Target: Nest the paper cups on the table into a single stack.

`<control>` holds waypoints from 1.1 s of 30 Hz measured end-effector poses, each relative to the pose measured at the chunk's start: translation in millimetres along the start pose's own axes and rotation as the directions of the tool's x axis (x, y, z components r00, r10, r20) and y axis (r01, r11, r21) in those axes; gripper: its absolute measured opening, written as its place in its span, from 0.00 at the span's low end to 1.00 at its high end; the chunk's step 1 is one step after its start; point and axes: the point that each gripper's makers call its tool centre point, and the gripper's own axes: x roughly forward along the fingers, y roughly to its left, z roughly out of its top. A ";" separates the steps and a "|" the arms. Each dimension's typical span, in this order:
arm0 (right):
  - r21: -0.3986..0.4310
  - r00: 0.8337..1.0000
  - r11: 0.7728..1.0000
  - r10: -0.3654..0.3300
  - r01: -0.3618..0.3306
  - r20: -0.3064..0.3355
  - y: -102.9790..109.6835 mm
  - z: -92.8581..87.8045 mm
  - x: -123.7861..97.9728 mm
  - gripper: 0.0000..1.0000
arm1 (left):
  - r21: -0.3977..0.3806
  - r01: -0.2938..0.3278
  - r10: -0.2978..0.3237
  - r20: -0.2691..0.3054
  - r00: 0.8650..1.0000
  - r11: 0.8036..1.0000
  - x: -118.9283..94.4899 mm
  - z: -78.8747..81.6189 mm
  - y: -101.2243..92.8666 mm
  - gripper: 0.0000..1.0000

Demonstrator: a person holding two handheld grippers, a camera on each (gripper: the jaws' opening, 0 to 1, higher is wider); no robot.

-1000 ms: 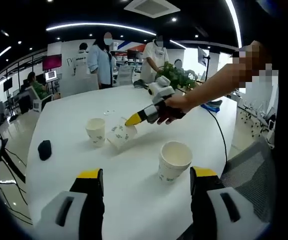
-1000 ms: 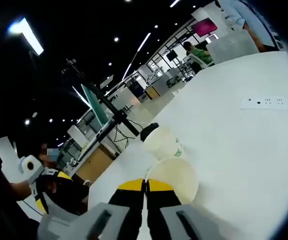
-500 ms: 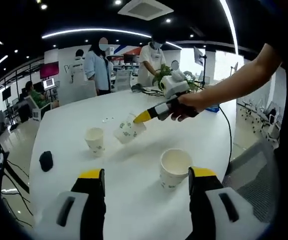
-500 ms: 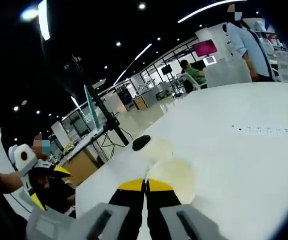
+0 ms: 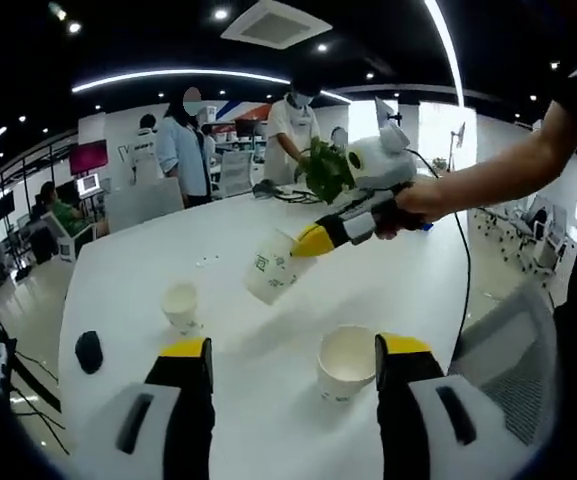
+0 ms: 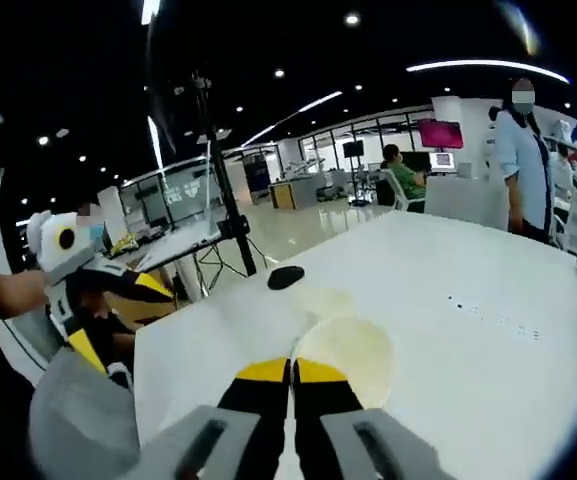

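Two white paper cups (image 5: 348, 362) stood on glossy white tabletop (image 5: 418, 290), right tool (image 5: 308, 243) clamped on tilted third printed paper cup (image 5: 273, 275) raised in air, left tool (image 5: 290, 350) jaws apart, empty.

ceiling: dark, strip lights (image 5: 198, 74), vent (image 5: 273, 22) | floor: pale, glossy | furniture: white table (image 5: 388, 260), desks, tripod (image 6: 230, 225)

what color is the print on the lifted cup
Green on white, on the lifted cup; clearest in the left gripper view.
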 end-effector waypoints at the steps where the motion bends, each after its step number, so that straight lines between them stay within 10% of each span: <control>1: -0.012 1.000 1.000 -0.005 0.005 -0.011 1.9 -1.4 -3.0 0.00 | 0.008 0.001 -0.001 0.005 1.000 1.000 2.5 5.1 0.8 0.61; 33: -0.348 0.983 0.935 -0.007 -0.059 -0.186 84.0 -12.6 -40.7 0.00 | 0.095 0.099 -0.097 -0.034 0.995 0.991 60.6 69.3 -24.1 0.33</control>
